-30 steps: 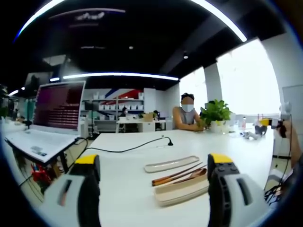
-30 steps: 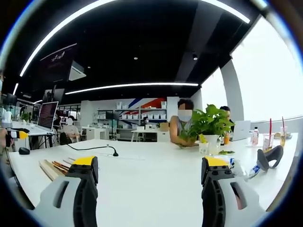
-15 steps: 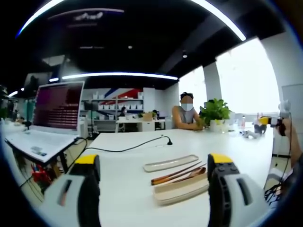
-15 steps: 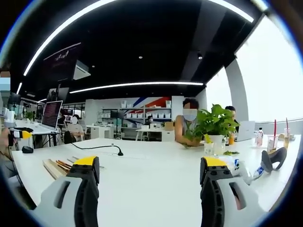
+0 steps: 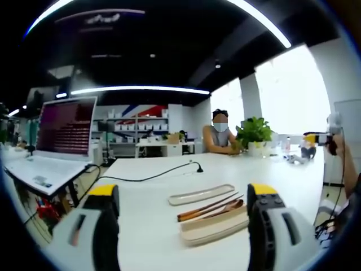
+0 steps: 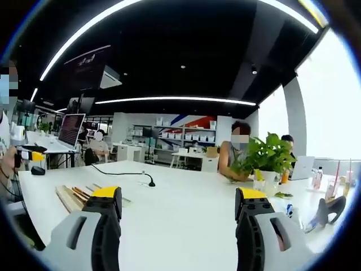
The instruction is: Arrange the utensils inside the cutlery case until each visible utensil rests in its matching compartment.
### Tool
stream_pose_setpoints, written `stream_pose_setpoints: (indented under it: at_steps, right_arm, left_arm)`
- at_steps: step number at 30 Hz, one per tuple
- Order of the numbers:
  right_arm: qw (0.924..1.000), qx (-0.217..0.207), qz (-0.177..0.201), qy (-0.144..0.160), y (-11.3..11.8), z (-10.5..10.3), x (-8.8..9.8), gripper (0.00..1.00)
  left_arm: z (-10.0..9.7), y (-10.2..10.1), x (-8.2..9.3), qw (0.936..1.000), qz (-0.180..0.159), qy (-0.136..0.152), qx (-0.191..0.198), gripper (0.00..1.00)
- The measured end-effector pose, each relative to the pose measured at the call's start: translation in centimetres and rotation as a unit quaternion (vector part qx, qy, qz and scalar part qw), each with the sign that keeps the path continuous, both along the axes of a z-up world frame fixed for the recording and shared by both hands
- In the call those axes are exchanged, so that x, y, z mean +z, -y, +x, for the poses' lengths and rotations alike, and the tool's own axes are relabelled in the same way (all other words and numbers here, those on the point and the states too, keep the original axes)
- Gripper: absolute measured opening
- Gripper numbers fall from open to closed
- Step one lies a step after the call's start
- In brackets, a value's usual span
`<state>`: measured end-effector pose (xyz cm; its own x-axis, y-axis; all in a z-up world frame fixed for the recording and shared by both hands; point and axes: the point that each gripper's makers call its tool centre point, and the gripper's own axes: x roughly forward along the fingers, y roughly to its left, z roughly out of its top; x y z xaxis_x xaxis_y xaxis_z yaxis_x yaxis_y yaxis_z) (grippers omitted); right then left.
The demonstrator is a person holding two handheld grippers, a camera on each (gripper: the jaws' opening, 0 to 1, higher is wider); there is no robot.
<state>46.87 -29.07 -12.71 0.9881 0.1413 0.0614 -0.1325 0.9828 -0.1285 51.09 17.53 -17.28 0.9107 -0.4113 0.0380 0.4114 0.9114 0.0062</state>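
Observation:
A beige cutlery case (image 5: 213, 227) lies open on the white table (image 5: 152, 226), just left of my left gripper's right jaw. Several brown wooden utensils (image 5: 206, 208) rest along its far edge. Its flat lid (image 5: 201, 195) lies apart, a little farther back. My left gripper (image 5: 183, 204) is open and empty, held above the table in front of the case. In the right gripper view the case (image 6: 69, 198) and the utensils (image 6: 80, 194) sit at the far left by the left jaw. My right gripper (image 6: 176, 201) is open and holds nothing.
An open laptop (image 5: 56, 138) stands on a desk at the left. A black cable (image 5: 152, 175) runs across the table behind the lid. A potted plant (image 6: 269, 162), bottles and a black object (image 6: 328, 209) sit at the table's right end. People sit in the background.
The right gripper view has swung to the right, so the case and plant now sit further right in it. The left gripper view shifted slightly. Nothing on the table has moved.

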Motion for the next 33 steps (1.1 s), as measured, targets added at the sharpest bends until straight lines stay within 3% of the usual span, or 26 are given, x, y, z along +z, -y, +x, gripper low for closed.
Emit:
stream_pose_setpoints:
  at_steps: [9, 15, 24, 27, 33]
  right_arm:
    - [0.9936, 0.083, -0.073, -0.024, -5.1, 2.8, 1.6, 0.85]
    - [0.9875, 0.130, -0.080, -0.039, -7.9, 3.9, 1.8, 0.83]
    - [0.9808, 0.156, -0.101, -0.061, -10.0, 5.6, 1.1, 0.83]
    - [0.9795, 0.160, -0.104, -0.065, -10.4, 6.0, 0.8, 0.83]
    - [0.9763, 0.172, -0.111, -0.071, -11.2, 6.8, 0.5, 0.81]
  left_arm:
    - [0.0, -0.1, -0.1, 1.0000, -0.001, -0.002, -0.001, 0.99]
    - [0.0, 0.0, -0.1, 1.0000, 0.000, -0.001, -0.003, 0.99]
    - [0.2, 0.6, 0.5, 0.9998, 0.001, 0.003, -0.021, 0.91]
    - [0.7, 1.2, 0.7, 0.9992, 0.012, 0.003, -0.037, 0.81]
    - [2.0, 2.6, 1.3, 0.9967, 0.048, 0.000, -0.065, 0.75]
